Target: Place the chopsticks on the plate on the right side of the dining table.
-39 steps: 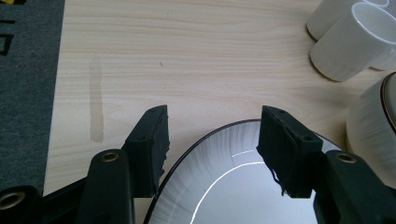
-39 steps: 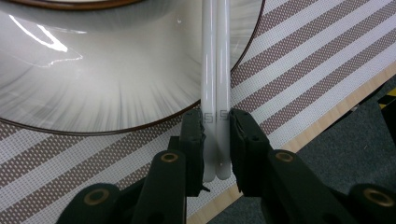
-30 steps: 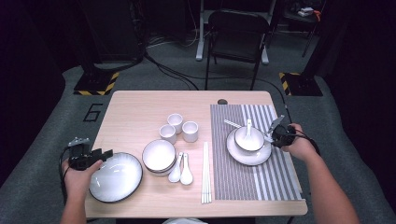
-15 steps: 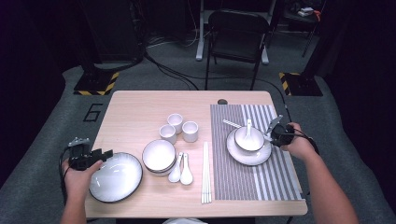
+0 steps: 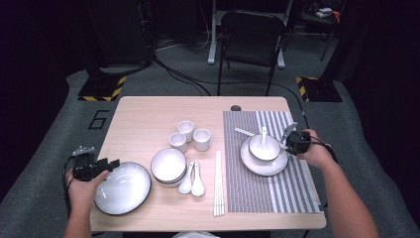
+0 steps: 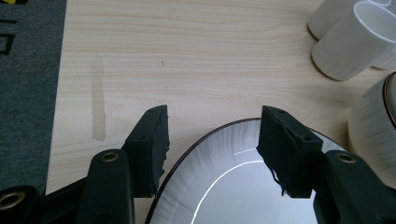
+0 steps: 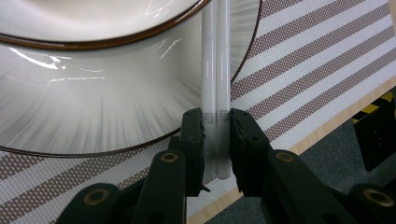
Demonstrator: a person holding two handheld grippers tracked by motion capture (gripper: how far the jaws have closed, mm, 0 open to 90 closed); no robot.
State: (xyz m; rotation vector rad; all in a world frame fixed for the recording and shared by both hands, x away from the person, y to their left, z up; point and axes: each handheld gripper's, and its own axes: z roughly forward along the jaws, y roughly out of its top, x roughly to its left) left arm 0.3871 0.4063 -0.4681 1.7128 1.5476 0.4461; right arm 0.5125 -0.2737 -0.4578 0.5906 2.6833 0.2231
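The right gripper (image 7: 216, 128) has its jaws pinched on a pair of white chopsticks (image 7: 215, 70), held side by side near their ends. From the jaws the chopsticks run out over the rim of the plate (image 7: 93, 126) and pass beside the bowl (image 7: 84, 23) that sits on that plate. In the high view this gripper (image 5: 289, 138) is just right of the plate (image 5: 257, 166), which rests on the striped mat (image 5: 292, 193); a spoon (image 5: 263, 135) lies in the bowl (image 5: 264, 148). The left gripper (image 6: 212, 140) has its jaws spread wide, nothing between the pads, straddling the near rim of a second plate (image 6: 224, 186). That plate (image 5: 122, 188) sits well left of the mat, on the bare table (image 5: 143, 119).
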